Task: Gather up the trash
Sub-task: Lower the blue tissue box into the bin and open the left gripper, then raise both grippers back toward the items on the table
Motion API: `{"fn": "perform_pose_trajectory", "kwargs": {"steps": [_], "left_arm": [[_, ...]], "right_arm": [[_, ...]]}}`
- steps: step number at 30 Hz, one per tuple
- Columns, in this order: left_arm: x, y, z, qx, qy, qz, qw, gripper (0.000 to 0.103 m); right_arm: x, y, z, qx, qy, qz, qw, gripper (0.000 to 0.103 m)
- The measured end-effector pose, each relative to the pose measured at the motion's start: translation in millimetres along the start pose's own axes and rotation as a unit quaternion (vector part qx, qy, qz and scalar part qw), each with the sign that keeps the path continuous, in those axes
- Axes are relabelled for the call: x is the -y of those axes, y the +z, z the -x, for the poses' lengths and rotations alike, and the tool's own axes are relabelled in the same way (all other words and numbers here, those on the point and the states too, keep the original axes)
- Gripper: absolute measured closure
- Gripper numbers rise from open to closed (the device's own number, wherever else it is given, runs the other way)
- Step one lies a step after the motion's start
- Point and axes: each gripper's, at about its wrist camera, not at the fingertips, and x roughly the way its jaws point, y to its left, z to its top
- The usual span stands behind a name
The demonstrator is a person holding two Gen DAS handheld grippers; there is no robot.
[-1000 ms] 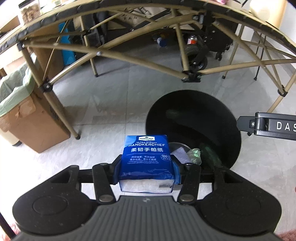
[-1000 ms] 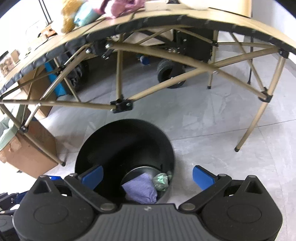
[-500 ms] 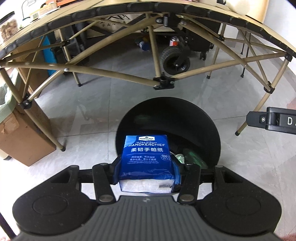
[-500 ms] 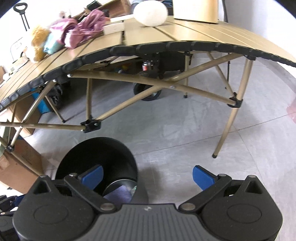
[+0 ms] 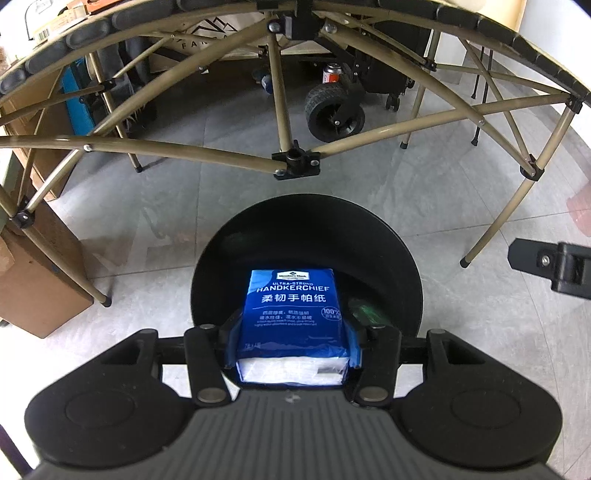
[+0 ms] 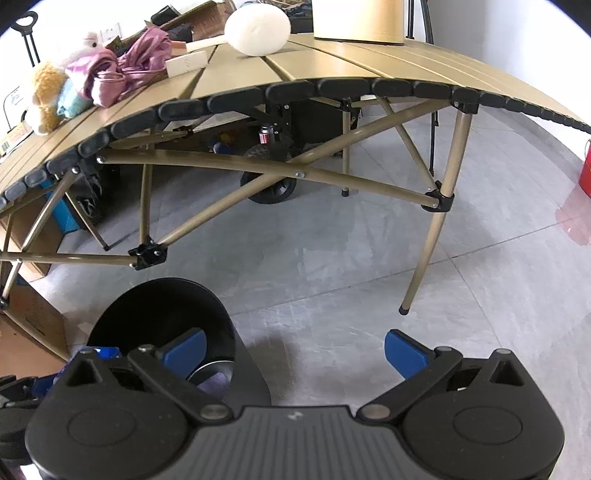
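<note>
Cardboard box [image 5: 33, 280]: far left of the left wrist view, brown, on the grey tiled floor [image 5: 166, 206], a table leg's foot just in front of it.
Folding table [image 6: 332, 70]: tan slatted top with black end caps; its crossed tan struts span the floor behind the bin in both views, and a black strut joint [image 5: 295, 164] hangs just past the bin's far rim.
Table top, left to right: plush toy [image 6: 48, 96], crumpled pink cloth [image 6: 125, 62], small white box [image 6: 186, 62], round white ball [image 6: 257, 27], base of a tan box [image 6: 356, 20].
Under the table: black cart wheel [image 5: 334, 114] with a red-and-white can [image 5: 331, 72] behind it; a blue panel [image 5: 75, 107] stands at the left.
Left gripper [image 5: 293, 332]: jaws clenched on the pack, one blue pad pressed to each side.
Handkerchief pack [image 5: 293, 314]: blue, printed "HANDKERCHIEF", its clear white end facing the camera; it hangs over the bin's open mouth, not yet inside.
Trash bin [image 5: 402, 258]: black, round, open-topped, on the floor in front of the table; green wrapping [image 5: 365, 314] shows inside, right of the pack, and a purple scrap [image 6: 212, 380] lies at the bottom.
Right gripper [image 6: 293, 350]: jaws wide apart and empty, over bare floor to the right of the bin; its left blue pad overlaps the bin's rim in its own view.
Red container [image 6: 585, 170]: at the far right edge, on the floor.
</note>
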Motion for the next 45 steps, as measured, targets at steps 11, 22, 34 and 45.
{"fn": "perform_pose_trajectory", "kwargs": {"steps": [11,22,34,45], "left_arm": [[11,10,-25,-0.029,0.001,0.001,0.9996,0.051],[10,11,-32,-0.035,-0.003,0.003,0.9994,0.048],[5,11,-27,-0.007,0.022,0.001,0.9997,0.0],[3,9,-29,-0.007,0.028,-0.003,0.9996,0.0]], "right_arm": [[7,-1,-7,-0.004,-0.02,-0.011,1.0,0.0],[2,-2,-12,-0.005,-0.029,-0.006,1.0,0.0],[4,-1,-9,-0.001,-0.029,-0.006,1.0,0.0],[2,-1,-8,0.0,-0.026,-0.005,1.0,0.0]]}}
